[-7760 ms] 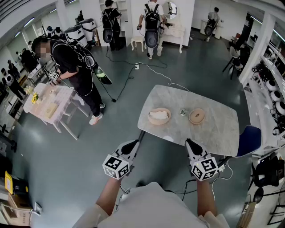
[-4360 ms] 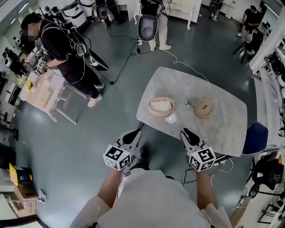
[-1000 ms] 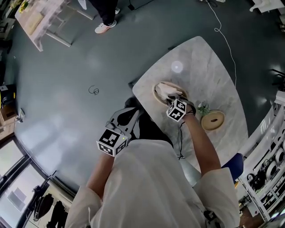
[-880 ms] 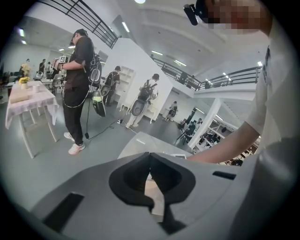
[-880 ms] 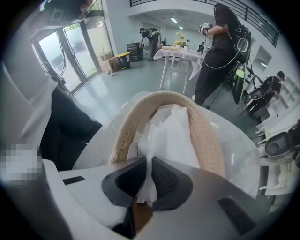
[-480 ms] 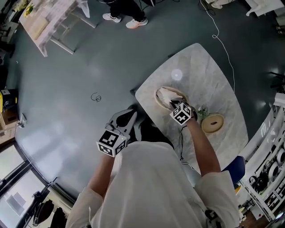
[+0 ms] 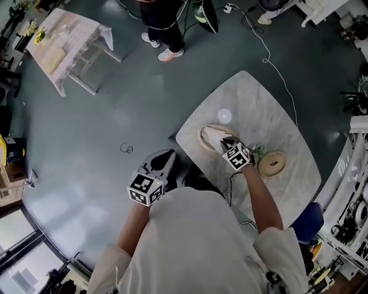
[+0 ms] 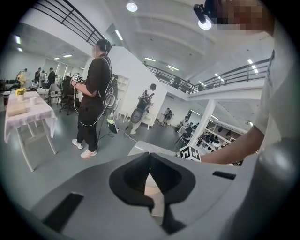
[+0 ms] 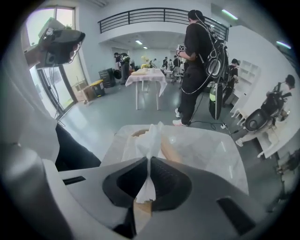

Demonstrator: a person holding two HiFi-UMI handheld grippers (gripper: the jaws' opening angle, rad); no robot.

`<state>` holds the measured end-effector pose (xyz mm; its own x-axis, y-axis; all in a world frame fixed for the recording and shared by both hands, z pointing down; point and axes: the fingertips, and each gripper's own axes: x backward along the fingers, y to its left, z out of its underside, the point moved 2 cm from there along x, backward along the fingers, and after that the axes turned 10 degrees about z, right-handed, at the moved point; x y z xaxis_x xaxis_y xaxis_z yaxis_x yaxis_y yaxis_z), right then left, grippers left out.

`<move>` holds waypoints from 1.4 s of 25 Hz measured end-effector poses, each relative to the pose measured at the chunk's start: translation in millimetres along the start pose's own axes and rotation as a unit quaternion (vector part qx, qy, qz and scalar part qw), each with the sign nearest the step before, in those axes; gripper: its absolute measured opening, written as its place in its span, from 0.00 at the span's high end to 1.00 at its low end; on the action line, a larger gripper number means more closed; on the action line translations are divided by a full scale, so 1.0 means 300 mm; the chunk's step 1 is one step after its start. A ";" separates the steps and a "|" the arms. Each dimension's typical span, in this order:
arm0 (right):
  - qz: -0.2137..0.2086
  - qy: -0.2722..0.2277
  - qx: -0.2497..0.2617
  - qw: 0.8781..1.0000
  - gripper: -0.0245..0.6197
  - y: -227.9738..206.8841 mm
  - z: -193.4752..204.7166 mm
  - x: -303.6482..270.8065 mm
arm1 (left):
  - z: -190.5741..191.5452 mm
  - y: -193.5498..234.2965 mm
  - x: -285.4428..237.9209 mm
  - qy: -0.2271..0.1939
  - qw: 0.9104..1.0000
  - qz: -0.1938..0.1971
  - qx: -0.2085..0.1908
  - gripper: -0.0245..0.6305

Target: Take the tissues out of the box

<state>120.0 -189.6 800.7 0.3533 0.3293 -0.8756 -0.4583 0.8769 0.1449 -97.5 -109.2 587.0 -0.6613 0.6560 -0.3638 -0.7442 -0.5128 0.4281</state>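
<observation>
A round wooden tissue box (image 7: 202, 139) stands on the marble table (image 7: 259, 109), with white tissue (image 7: 211, 135) bulging out of its top. My right gripper (image 7: 223, 142) is over the box's near side. In the right gripper view the right gripper (image 9: 149, 160) is shut on a pulled-up peak of the tissue (image 9: 150, 136), which rises from the box (image 9: 137, 133) into the jaws. My left gripper (image 7: 168, 154) hangs off the table's left edge over the floor. Seen from its own camera, the left gripper (image 8: 149, 155) is shut with nothing in it.
A wooden ring-shaped lid (image 7: 271, 164) and a small green item (image 7: 258, 151) lie right of the box. A blue chair (image 7: 307, 215) is at the table's near right. A person (image 7: 164, 17) stands beyond the table, near a cloth-covered table (image 7: 69, 40). A cable (image 7: 270, 51) runs across the floor.
My right gripper has drawn slightly right and back from the box's middle, with the tissue stretched up into its jaws. The left gripper has stayed put.
</observation>
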 end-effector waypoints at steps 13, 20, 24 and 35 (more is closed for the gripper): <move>0.095 -0.118 -0.168 0.974 0.90 -0.090 -0.109 0.318 | -0.079 -0.040 -0.019 -0.001 0.997 0.064 -0.047 0.95; 0.149 -0.185 -0.215 0.947 0.90 -0.110 -0.198 0.557 | -0.129 -0.056 -0.044 0.002 0.993 0.102 -0.065 0.95; 0.178 -0.219 -0.232 0.931 0.90 -0.112 -0.223 0.684 | -0.177 -0.090 -0.089 0.003 0.987 0.131 -0.088 0.95; 0.231 -0.296 -0.286 0.882 0.90 -0.085 -0.241 1.018 | -0.213 -0.203 -0.154 0.013 0.977 0.182 -0.110 0.95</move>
<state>180.6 -136.7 496.2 0.3079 0.8786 -0.3652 -0.9412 0.3373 0.0180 -27.8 -143.7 524.7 -0.8860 0.3953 -0.2425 -0.4596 -0.8177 0.3465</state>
